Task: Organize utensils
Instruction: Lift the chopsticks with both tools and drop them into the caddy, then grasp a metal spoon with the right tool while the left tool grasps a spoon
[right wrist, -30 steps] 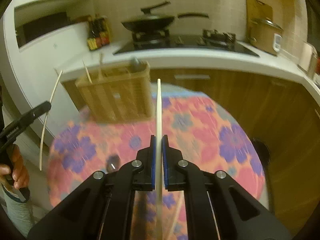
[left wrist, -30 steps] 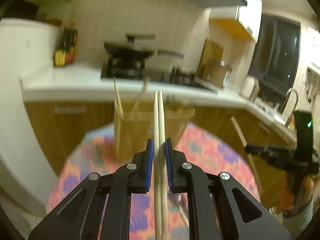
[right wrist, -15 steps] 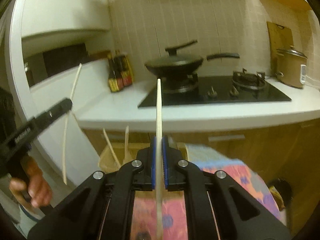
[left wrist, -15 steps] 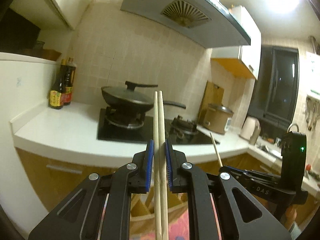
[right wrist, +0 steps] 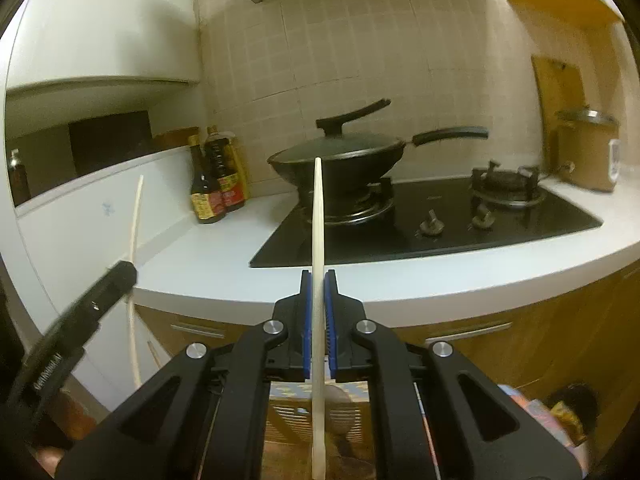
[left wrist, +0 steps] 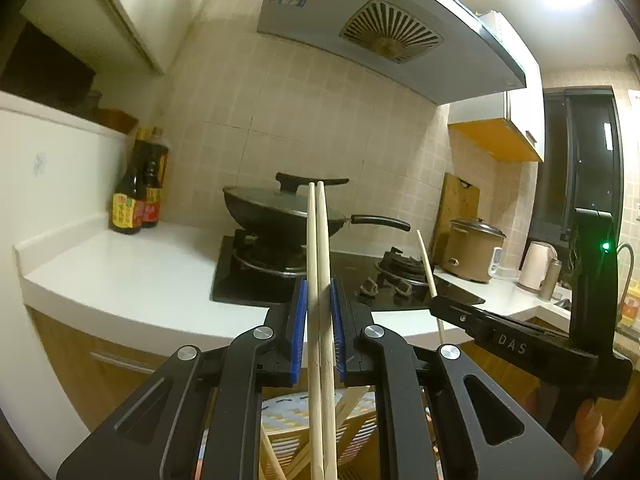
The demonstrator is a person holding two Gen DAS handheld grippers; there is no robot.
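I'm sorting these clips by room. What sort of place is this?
A home kitchen, most likely: a lidded wok sits on a gas hob set into a white countertop, with a range hood overhead and sauce bottles beside the stove.

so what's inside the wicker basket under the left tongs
Several loose chopsticks lean inside the wicker basket. The left tongs and their held chopstick pair cover the rest.
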